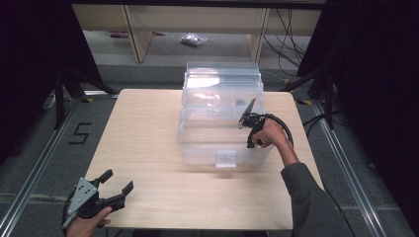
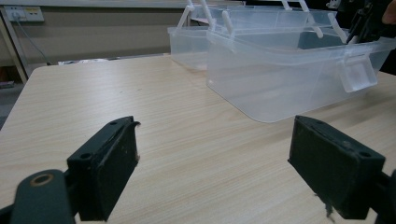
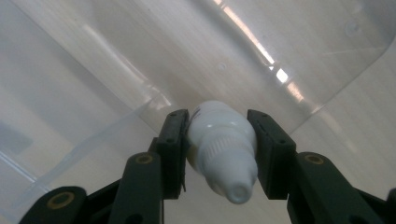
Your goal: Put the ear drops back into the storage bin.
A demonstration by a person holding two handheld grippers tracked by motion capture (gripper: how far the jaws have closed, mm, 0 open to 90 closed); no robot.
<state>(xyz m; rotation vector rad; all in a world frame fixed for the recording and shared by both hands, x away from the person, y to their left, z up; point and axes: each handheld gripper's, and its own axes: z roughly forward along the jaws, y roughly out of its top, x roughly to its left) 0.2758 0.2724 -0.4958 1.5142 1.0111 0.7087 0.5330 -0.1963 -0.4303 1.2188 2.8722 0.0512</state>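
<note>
Right gripper (image 3: pixel 219 154) clamped on bottle (image 3: pixel 222 149), over the open box (image 1: pixel 197 143); drop still pending. Left gripper (image 1: pixel 111 185) idle, jaws apart.

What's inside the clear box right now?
The clear box shows bare bottom through its walls. The right gripper reaches over its rim, shut on a small white bottle held above the floor. The hand and glare on the raised tray hide the far corner.

High view looks down on the table (image 1: pixel 148 148); gripper views sit close, sharing its clear box (image 1: pixel 222 123).
</note>
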